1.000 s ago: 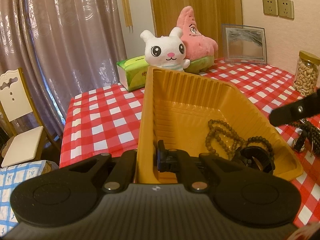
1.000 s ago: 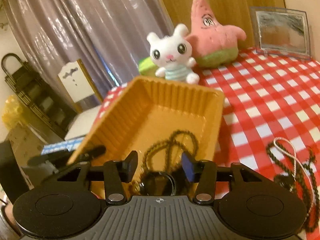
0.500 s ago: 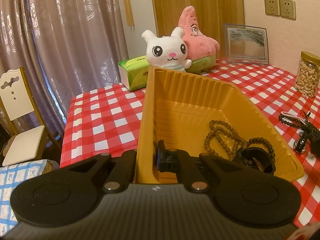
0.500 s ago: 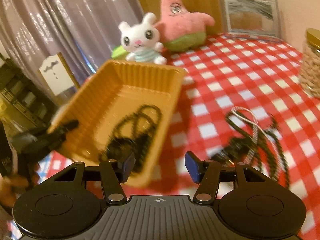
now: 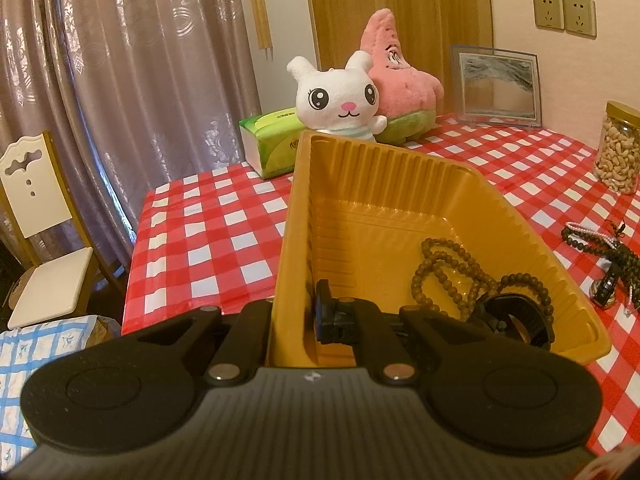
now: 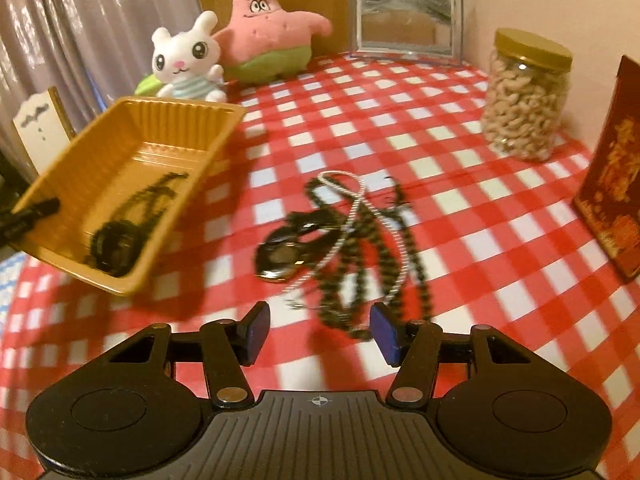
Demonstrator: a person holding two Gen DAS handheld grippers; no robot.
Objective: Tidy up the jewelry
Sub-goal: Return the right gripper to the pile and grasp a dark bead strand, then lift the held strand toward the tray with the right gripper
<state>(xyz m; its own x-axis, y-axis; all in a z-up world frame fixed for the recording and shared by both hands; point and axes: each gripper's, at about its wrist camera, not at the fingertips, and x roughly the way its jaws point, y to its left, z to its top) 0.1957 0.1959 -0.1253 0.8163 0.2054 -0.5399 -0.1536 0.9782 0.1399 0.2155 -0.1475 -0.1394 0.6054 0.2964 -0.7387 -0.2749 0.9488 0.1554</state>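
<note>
On the red-and-white checked tablecloth [image 6: 400, 120], at the centre of the right wrist view, a tangle of dark bead strands [image 6: 360, 248] is lying with a pale cord [image 6: 352, 216] looped through it and a dark round-faced piece [image 6: 282, 254] touching it at nine o'clock. Right gripper [image 6: 318, 332]: hovering at six o'clock of that pile, jaws standing partly apart with nothing between the blue pads [image 6: 256, 330].

Yellow ribbed tray [image 5: 400, 184]: sitting at nine o'clock of the pile, holding a brown bead strand [image 5: 436, 276] and a black ring-shaped item [image 5: 512, 320] in its near corner. Left gripper [image 5: 304, 320]: clamping the tray's near wall, one finger [image 5: 332, 320] inside and the other outside.

Beyond the tray, at twelve o'clock: a white rabbit plush [image 5: 340, 100] leaning beside a pink star plush [image 5: 396, 76], with a green tissue pack [image 5: 272, 140] beside them. Framed picture [image 6: 406, 20] standing against the wall; jar of nuts [image 6: 526, 96] at two o'clock; red box [image 6: 616, 168] at three o'clock.
</note>
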